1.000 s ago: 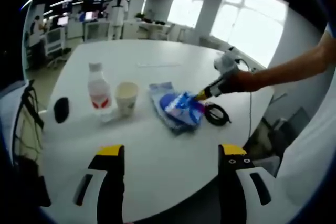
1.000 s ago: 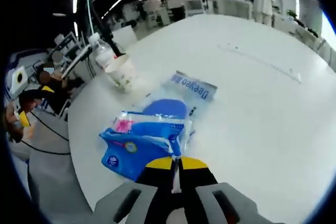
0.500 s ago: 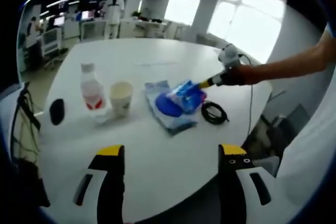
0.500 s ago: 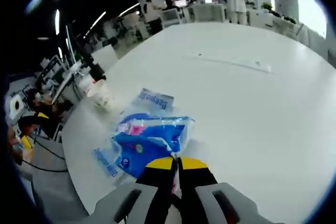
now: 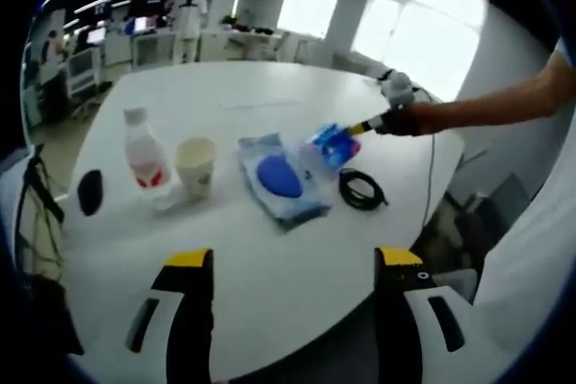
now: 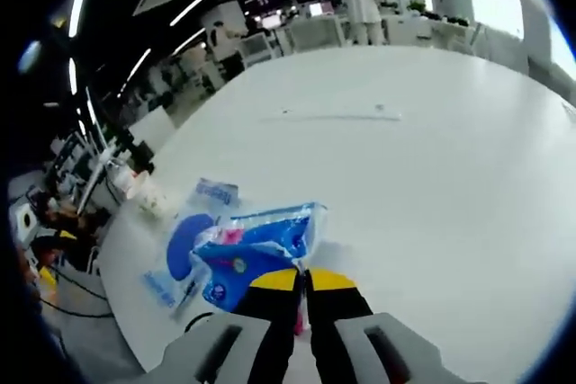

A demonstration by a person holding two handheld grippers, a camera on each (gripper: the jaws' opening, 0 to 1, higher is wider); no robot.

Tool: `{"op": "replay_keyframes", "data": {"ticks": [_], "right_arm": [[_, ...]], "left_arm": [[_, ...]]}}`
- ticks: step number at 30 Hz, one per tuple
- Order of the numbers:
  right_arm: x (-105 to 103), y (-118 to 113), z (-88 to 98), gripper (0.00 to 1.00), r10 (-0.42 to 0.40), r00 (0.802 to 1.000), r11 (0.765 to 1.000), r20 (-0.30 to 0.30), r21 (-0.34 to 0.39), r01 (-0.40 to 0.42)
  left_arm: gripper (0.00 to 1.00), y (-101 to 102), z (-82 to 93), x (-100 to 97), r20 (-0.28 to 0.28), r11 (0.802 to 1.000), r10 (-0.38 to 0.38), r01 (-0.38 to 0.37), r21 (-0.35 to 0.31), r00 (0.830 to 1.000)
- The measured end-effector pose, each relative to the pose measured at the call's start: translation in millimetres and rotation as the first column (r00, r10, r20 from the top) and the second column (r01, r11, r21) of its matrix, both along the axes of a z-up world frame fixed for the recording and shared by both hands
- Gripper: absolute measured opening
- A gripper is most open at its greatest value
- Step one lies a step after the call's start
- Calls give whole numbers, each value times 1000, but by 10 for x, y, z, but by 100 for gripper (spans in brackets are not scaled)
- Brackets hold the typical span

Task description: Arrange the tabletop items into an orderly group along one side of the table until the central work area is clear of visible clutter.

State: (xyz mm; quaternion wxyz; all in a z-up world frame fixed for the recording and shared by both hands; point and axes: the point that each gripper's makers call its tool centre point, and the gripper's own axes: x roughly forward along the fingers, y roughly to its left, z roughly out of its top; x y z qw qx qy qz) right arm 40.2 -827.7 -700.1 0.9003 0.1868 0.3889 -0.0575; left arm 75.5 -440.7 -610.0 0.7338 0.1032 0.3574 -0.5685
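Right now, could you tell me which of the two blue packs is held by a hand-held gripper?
The smaller blue pack, pinched in the right hand-held gripper and lifted clear. The larger flat blue pack lies untouched on the white table beside the paper cup.
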Motion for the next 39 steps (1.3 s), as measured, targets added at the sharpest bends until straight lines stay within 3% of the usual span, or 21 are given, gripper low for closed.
{"op": "replay_keyframes", "data": {"ticks": [7,10,14,20,29,33,39], "right_arm": [[-163,-184,0,0,-110,994,993,10,36,110],[-230,-318,-45,0,-202,979,977,11,78,200],[-300,-457,-120,0,-260,965,961,-1,93,259],[-324,-479,-188,1,-242,970,967,-24,76,243],[-300,-536,-298,1,-267,964,958,-21,101,267],[-313,-577,-343,2,-308,951,942,-21,134,308],[-329,-637,-415,3,-300,953,944,-33,134,302]], "left_arm": [[73,-7,-22,-27,-2,1000,-6,6,12,1000],[73,-59,-19,-51,-1,1000,-9,9,17,1000],[73,-83,-30,-56,-1,1000,-12,12,20,1000],[73,-101,-49,-101,-2,999,-20,20,36,1000],[73,-123,-73,-186,-10,998,-25,25,57,1000],[73,-150,-92,-207,-13,998,-26,27,60,1000],[73,-178,-102,-202,-13,998,-26,27,59,1000]]}}
